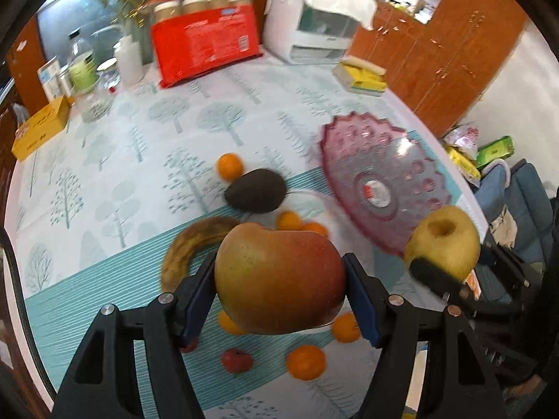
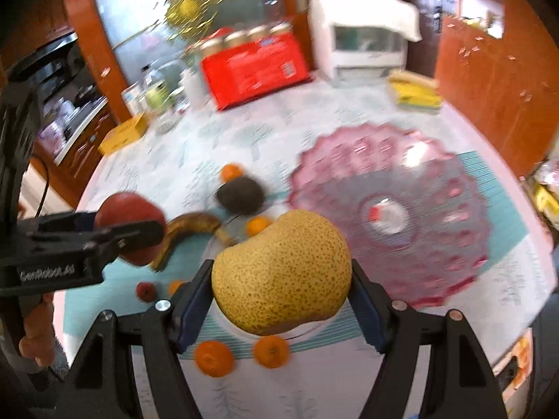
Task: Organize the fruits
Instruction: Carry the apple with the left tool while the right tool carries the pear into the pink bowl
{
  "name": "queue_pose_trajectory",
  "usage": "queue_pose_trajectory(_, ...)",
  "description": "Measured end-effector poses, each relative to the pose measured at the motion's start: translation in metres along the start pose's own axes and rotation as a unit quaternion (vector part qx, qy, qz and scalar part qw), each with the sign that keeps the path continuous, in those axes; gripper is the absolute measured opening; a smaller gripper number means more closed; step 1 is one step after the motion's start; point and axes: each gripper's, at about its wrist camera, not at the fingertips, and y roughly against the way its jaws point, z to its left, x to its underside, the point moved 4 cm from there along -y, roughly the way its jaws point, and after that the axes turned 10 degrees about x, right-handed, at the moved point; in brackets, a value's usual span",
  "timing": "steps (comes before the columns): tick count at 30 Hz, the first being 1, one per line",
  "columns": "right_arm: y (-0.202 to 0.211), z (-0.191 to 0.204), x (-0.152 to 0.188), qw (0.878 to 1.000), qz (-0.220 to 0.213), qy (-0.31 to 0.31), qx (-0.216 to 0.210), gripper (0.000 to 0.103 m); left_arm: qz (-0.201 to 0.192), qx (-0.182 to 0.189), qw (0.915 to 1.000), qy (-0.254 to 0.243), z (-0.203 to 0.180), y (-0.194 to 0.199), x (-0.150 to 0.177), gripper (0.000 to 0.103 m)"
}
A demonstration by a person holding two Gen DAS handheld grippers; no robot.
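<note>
Fruit clamped in both: left gripper [image 1: 279, 279] pinching red apple [image 1: 277, 279], right gripper [image 2: 281, 284] squeezing yellow pear [image 2: 281, 276], both hanging above bench [image 1: 122, 160]; carrying level toward pink dish [image 1: 384, 181] far right; lowering gently before releasing.

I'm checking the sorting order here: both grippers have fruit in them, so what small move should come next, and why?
Probably carry the pear in the right gripper forward over the pink dish and lower it in. The dish holds no fruit, and it lies ahead and to the right of the pear. The left gripper can follow with its apple.
</note>
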Motion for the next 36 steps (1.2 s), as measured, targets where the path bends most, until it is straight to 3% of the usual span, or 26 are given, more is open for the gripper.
queue_pose_trajectory(4,0.003,-0.045,-0.012,0.999,-0.018,-0.022,0.042,0.073,-0.002,0.007,0.9998,-0.02,-0.034,-0.009,-0.009,0.068)
queue_pose_trajectory(8,-0.008,-0.086,-0.025,0.997,-0.031,-0.026,0.071,0.073,-0.004,-0.009,0.9994,-0.033,-0.066,-0.026,-0.017,0.068)
queue_pose_trajectory(12,-0.038,-0.119,-0.033,0.996,-0.026,-0.005,0.091,0.073,-0.009,-0.037,0.999,-0.022,-0.093,-0.051,-0.029,0.068)
queue_pose_trajectory(19,-0.109,-0.163,-0.039,0.995,0.008,0.045,0.093,0.073,0.002,-0.104,0.9945,-0.005,-0.119,-0.131,-0.05,0.068)
queue_pose_trajectory(30,-0.159,-0.148,-0.056,0.98,-0.008,0.184,0.082,0.074,0.032,-0.19,0.9812,0.004,-0.116,-0.202,-0.059,0.068)
queue_pose_trajectory(36,-0.169,-0.138,-0.051,0.977,0.006,0.197,0.08,0.074,0.031,-0.209,0.9774,-0.003,-0.114,-0.211,-0.058,0.068)
